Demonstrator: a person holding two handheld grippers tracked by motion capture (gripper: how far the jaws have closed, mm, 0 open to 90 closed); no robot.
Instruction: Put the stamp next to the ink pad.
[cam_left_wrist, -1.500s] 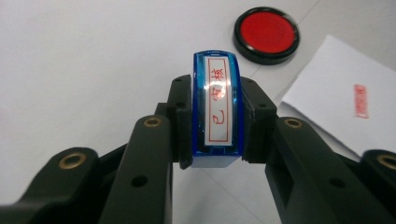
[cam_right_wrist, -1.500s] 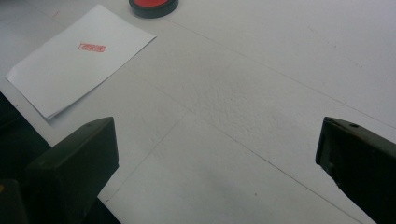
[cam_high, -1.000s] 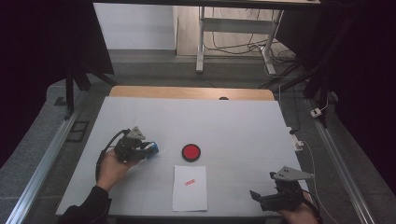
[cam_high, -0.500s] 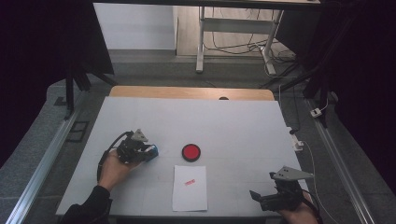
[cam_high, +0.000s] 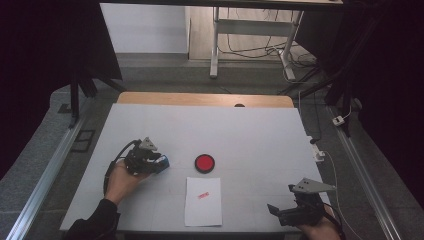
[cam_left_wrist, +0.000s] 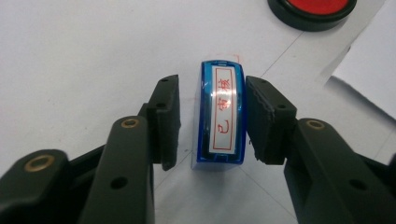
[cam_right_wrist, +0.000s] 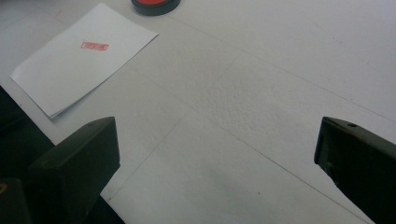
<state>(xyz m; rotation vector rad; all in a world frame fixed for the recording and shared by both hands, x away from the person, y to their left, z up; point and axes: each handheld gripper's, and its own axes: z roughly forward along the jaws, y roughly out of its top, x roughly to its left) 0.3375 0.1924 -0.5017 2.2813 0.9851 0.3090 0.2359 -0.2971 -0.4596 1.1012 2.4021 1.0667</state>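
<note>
Now blue stamp (cam_left_wrist: 221, 118) btwn apart jaws, red inkpad (cam_high: 204, 163)

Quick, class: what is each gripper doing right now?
Left gripper: open, jaws either side of the blue stamp, not clamping it.
Right gripper: open, holding nothing.

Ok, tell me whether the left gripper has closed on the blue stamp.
Open: in the left gripper view the jaws of the left gripper flank the blue stamp, a gap showing on each side.

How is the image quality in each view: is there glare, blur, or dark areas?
High view: the white table is evenly lit, the surroundings almost black. Left gripper view: glare washes out the upper part of the blue stamp label, yet its red characters stay readable; the near fingers look slightly soft. Right gripper view: the paper is sharp, its red imprint too small to read.
</note>
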